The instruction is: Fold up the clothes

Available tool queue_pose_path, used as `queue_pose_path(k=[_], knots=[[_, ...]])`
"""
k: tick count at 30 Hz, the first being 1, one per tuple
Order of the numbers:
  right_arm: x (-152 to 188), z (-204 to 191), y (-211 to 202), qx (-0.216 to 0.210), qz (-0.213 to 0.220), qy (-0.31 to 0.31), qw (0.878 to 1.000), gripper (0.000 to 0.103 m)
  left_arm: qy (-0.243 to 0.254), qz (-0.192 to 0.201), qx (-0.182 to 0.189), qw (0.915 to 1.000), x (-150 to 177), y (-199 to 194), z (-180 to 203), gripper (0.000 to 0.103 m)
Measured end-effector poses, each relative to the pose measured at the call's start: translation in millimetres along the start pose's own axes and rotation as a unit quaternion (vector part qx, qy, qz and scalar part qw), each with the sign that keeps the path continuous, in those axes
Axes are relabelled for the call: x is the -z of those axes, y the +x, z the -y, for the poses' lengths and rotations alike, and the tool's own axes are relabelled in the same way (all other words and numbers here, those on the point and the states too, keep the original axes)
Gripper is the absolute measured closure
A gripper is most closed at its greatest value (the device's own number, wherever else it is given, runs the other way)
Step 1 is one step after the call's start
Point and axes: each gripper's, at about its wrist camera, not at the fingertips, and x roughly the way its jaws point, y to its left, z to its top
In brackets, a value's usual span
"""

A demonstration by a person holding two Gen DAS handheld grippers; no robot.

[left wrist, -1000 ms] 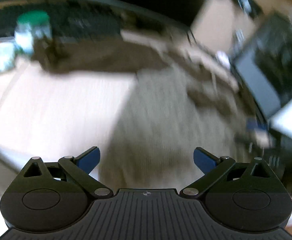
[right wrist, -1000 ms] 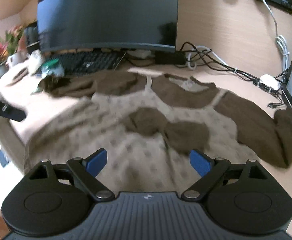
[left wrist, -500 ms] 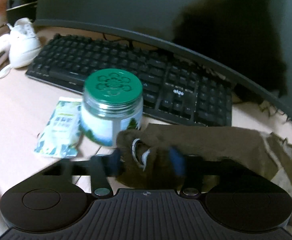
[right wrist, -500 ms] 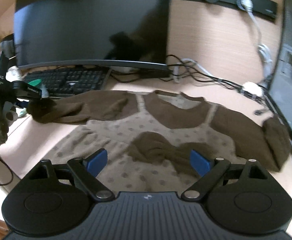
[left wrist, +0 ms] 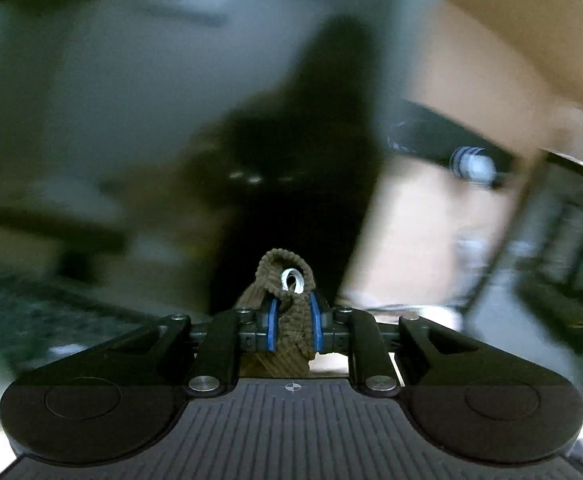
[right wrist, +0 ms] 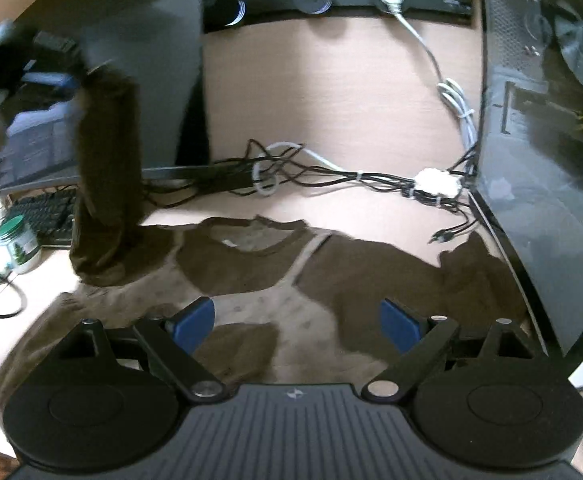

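Two grippers are ours, one in each hand, and we start at the left. Our left gripper (left wrist: 292, 322) has its blue pads pressed together on the ribbed brown cuff (left wrist: 287, 300) of a sleeve, with a small white loop poking out of the fold above the pads (everything behind it in that view is a blur). From the right wrist view, we see that sleeve (right wrist: 107, 176) raised and hanging down in front of the dark monitor (right wrist: 159, 60), its lower end reaching the desk beside a green-lidded jar (right wrist: 17, 244) and a keyboard (right wrist: 47, 216). Moving right, the sweater (right wrist: 251, 272) lies flat on the pale desk (right wrist: 331, 112), brown at the shoulders and beige with dots lower down, collar toward the tangle of cables (right wrist: 331, 176). Its other sleeve (right wrist: 431, 280) stretches out flat to the right, up against a dark panel (right wrist: 551, 200). Our right gripper (right wrist: 297, 320) hovers over the sweater's body with its fingers spread wide, holding nothing.
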Motion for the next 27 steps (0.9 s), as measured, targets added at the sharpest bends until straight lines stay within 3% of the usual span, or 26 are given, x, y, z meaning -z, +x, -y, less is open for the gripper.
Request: queue_pose_path(k=[2,3,4,6,7,10,13,15,18,20,21,22,24,27], knots=[[-0.8,13.0,7.3,0.000,-0.004,-0.004,1.000,0.012,-0.019,-0.028,0.057,0.9978,1.4,26.8,29.4,0.072],[-0.8,17.8,11.1,0.000,-0.007,-0.006,1.000,0.012,-0.023,-0.038,0.079,0.9959,4.8,36.4,41.5,0.061],[-0.6,21.7,14.7,-0.002,-0.011,-0.006,1.000,0.012,-0.025,-0.043,0.091,0.9946,8.4,41.8,49.3,0.041],[-0.7,29.0,22.3,-0.010,-0.020,0.000,1.000,0.012,-0.027,-0.045,0.098,0.9938,15.7,46.5,55.2,0.016],[-1.1,31.9,27.2,-0.018,-0.026,0.005,0.999,0.012,-0.026,-0.043,0.092,0.9945,19.5,45.3,51.4,0.009],[-3.8,32.7,43.1,-0.045,-0.041,0.022,0.998,0.012,-0.022,-0.044,0.064,0.9967,34.2,40.6,36.8,0.008],[-12.4,25.2,64.5,-0.080,-0.050,0.044,0.995,0.012,-0.001,-0.080,0.007,0.9968,64.8,32.4,12.4,0.005],[-20.1,16.3,85.5,-0.092,-0.054,0.043,0.993,0.014,0.035,-0.115,-0.037,0.9921,93.3,27.6,3.5,0.004],[-23.0,-4.3,126.1,-0.087,-0.084,0.018,0.992,0.028,0.068,-0.155,-0.091,0.9814,128.5,16.3,-9.0,0.003],[-23.4,-22.6,142.2,-0.082,-0.102,-0.004,0.991,0.068,0.059,-0.161,-0.092,0.9810,135.0,8.0,-15.7,0.003],[-24.0,-32.0,148.2,-0.079,-0.109,-0.016,0.991,0.072,0.052,-0.162,-0.089,0.9815,136.7,3.9,-18.8,0.002],[-27.5,-40.6,147.3,-0.074,-0.100,-0.035,0.992,0.087,0.053,-0.156,-0.085,0.9827,135.9,-0.1,-20.5,0.002],[-41.7,-49.0,134.3,-0.044,-0.057,-0.067,0.995,0.089,0.062,-0.138,-0.077,0.9855,131.4,-8.0,-22.5,0.001],[-42.7,-40.3,124.1,0.013,-0.035,-0.079,0.996,0.090,0.051,-0.132,-0.044,0.9889,124.4,-2.2,-27.5,0.000]])
